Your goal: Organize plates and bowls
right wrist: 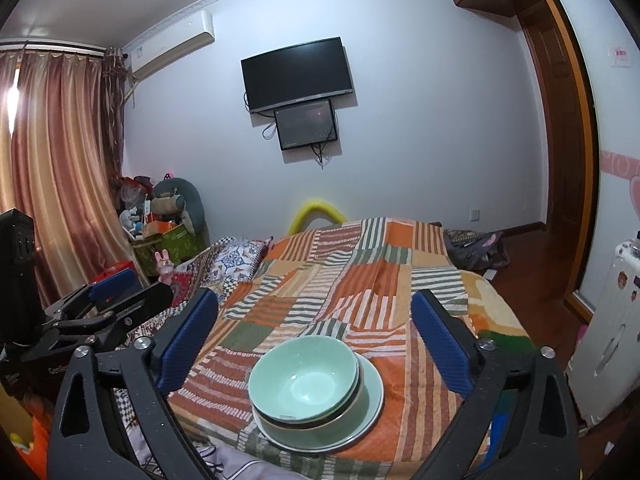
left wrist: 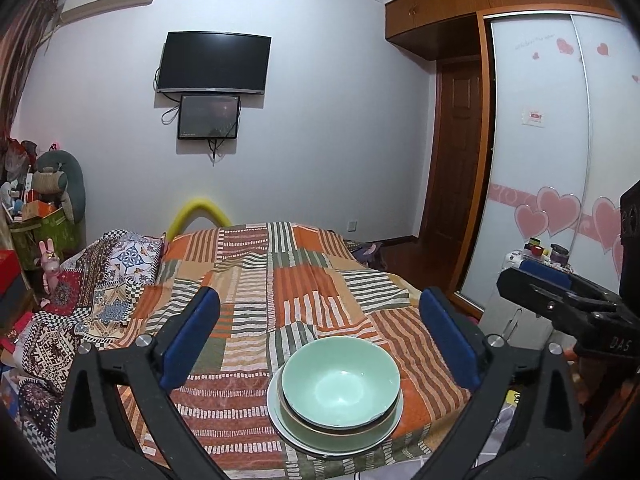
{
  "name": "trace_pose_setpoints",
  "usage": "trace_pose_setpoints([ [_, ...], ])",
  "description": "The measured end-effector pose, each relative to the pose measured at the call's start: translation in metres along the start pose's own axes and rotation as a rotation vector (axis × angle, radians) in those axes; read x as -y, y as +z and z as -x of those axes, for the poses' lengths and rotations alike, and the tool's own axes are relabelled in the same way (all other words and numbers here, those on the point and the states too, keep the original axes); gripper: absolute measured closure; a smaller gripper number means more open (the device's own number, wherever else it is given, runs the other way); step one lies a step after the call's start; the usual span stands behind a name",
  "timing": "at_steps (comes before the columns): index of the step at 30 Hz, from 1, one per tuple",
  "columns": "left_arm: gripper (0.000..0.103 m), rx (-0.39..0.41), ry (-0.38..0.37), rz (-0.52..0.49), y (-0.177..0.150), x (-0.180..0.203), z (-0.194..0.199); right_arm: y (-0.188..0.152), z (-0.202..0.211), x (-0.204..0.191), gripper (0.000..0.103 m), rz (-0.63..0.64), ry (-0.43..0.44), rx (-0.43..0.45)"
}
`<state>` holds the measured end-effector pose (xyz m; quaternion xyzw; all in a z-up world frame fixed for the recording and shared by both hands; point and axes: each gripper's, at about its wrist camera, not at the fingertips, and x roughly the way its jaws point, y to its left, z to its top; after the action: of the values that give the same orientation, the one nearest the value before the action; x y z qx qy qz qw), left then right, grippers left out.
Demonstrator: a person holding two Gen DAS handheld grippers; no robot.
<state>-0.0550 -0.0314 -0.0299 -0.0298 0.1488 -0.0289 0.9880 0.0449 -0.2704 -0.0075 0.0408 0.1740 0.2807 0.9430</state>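
A pale green bowl point(left wrist: 340, 384) point(right wrist: 302, 380) sits nested in a second, dark-rimmed bowl, and both rest on a light green plate point(left wrist: 304, 436) point(right wrist: 372, 400). The stack stands on the striped patchwork blanket point(left wrist: 304, 280) near the bed's near edge. My left gripper point(left wrist: 320, 300) is open, its blue pads wide apart above and either side of the stack, touching nothing. My right gripper point(right wrist: 315, 300) is likewise open over the stack with nothing between its pads. Each gripper shows at the edge of the other's view: the right gripper point(left wrist: 524, 278) and the left gripper point(right wrist: 136, 286).
A patterned quilt point(left wrist: 100, 280) lies bunched on the bed's left side. Boxes and soft toys point(right wrist: 168, 216) crowd the far left corner by the curtain point(right wrist: 60, 160). A white cabinet point(right wrist: 612, 320) and sliding wardrobe point(left wrist: 560, 160) stand to the right. A TV point(left wrist: 214, 62) hangs on the far wall.
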Motion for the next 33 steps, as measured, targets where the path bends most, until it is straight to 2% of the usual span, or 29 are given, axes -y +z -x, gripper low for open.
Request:
trace_pose_setpoints([
  [33,0.001,0.003,0.002,0.010,-0.0027,0.0000,-0.0003,-0.0001,0.0023,0.0009,0.001,0.000,-0.007,0.014],
])
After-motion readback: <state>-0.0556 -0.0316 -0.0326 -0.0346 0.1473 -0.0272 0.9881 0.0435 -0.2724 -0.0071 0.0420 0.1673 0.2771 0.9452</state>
